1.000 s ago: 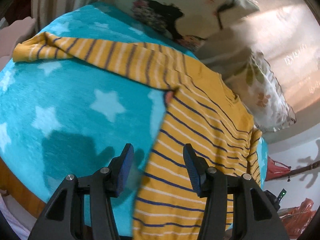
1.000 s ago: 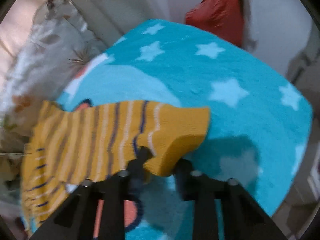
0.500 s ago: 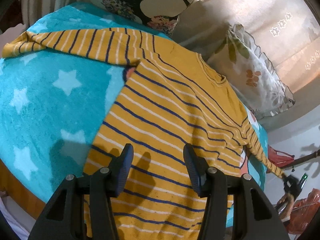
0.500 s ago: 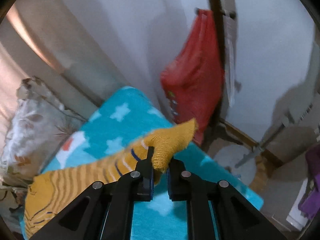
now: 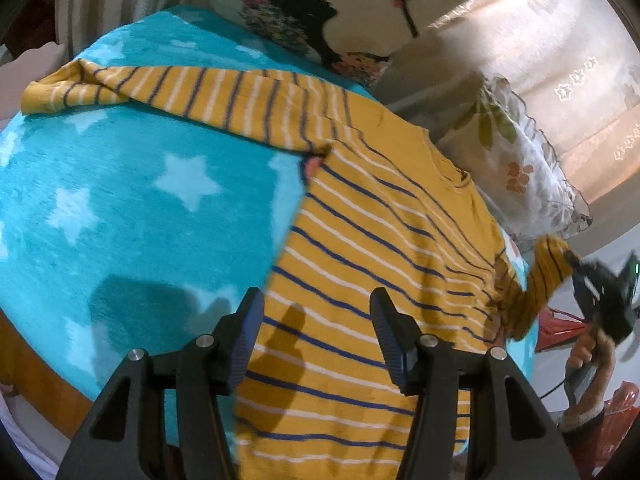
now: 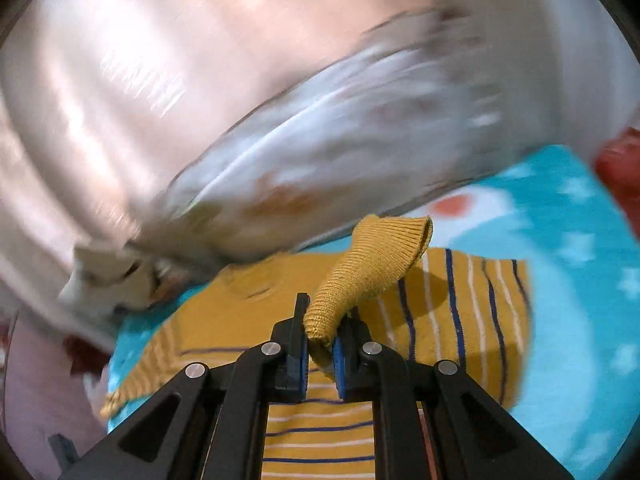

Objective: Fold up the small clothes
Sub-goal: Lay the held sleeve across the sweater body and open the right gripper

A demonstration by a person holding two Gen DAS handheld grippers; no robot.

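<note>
- Turquoise star-patterned blanket spread across the left of the left wrist view, with an orange-brown edge below it at the lower left.
- Mustard striped sweater laid flat on that blanket, chest up, neckline toward the pillows.
- One sleeve stretched out leftward across the blanket, cuff a little rumpled at the far left end.
- Left gripper poised over the sweater's lower body near its left side edge; fingers spread, jaws just opened a little further, nothing between them but air, pads clear of the cloth, twin shadows cast on blanket and knit below.
- Printed pillow with a dark figure at the top, touching the blanket's far edge.
- Leaf-patterned frilled pillow to the right of it, just beside the sweater's shoulder.
- Other sleeve lifted off the bed at the right edge of the left wrist view, rising to the right gripper, a hand gripping its handle below.
- In the right wrist view, right gripper pressed together on the plain ribbed cuff, blue pads pinching the knit near its end, cuff opening flopping up and to the right above the fingers.
- Beneath that, sweater body flat on the blanket, stripes running away from the camera.
- Background of the right wrist view heavily blurred: pale pillow and pinkish curtain smeared, a red shape at the right edge not identifiable.
</note>
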